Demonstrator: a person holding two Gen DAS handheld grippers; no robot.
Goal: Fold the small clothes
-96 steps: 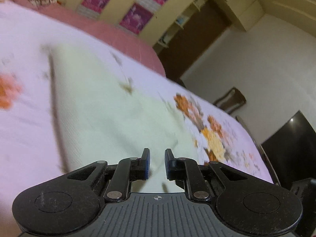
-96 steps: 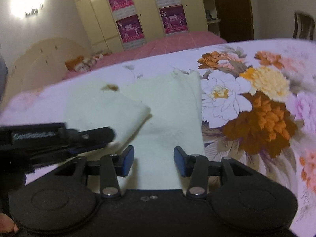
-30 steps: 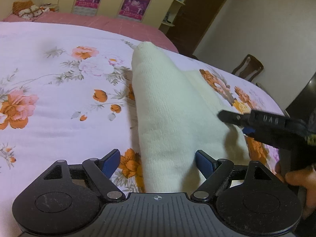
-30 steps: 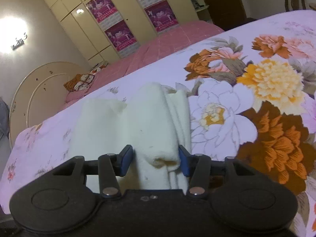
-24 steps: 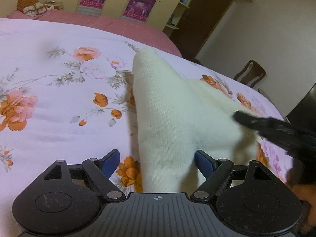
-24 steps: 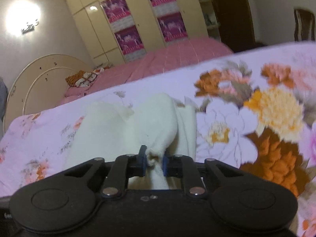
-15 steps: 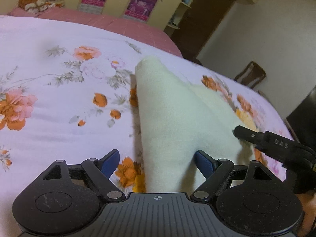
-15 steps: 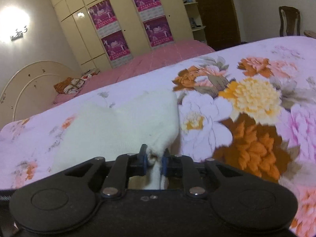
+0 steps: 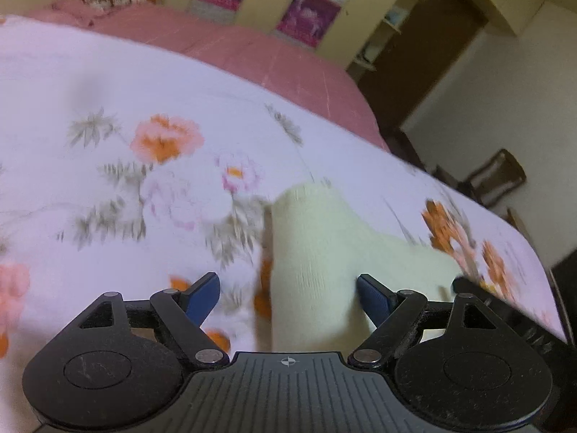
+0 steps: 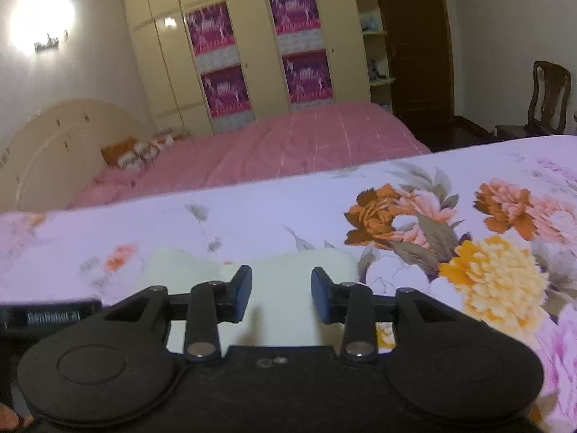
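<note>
A small cream knitted garment [image 9: 313, 252] lies folded on the floral bedsheet [image 9: 144, 187]. My left gripper [image 9: 288, 293] hangs over its near end, open wide; the cloth sits by the right finger, untouched by the pads. In the right wrist view the same garment [image 10: 281, 278] lies flat just past and below my right gripper [image 10: 281, 294]. Its jaws are opening, and the cloth shows in the gap with neither pad pressing on it. Each tool shows in the other's view: the right gripper [image 9: 505, 314] and the left gripper [image 10: 54, 315].
A pink bed [image 10: 288, 144] with cushions [image 10: 137, 153] stands behind the sheet. A cream wardrobe [image 10: 252, 54] and a dark door [image 10: 414, 54] line the far wall. A wooden chair [image 10: 544, 101] stands at the right. A fingertip [image 10: 10, 416] shows at the lower left.
The right gripper, shut on a pinch of the garment half a second ago, has let it go. The raised fold has dropped flat. The left gripper has drawn back from the cloth.
</note>
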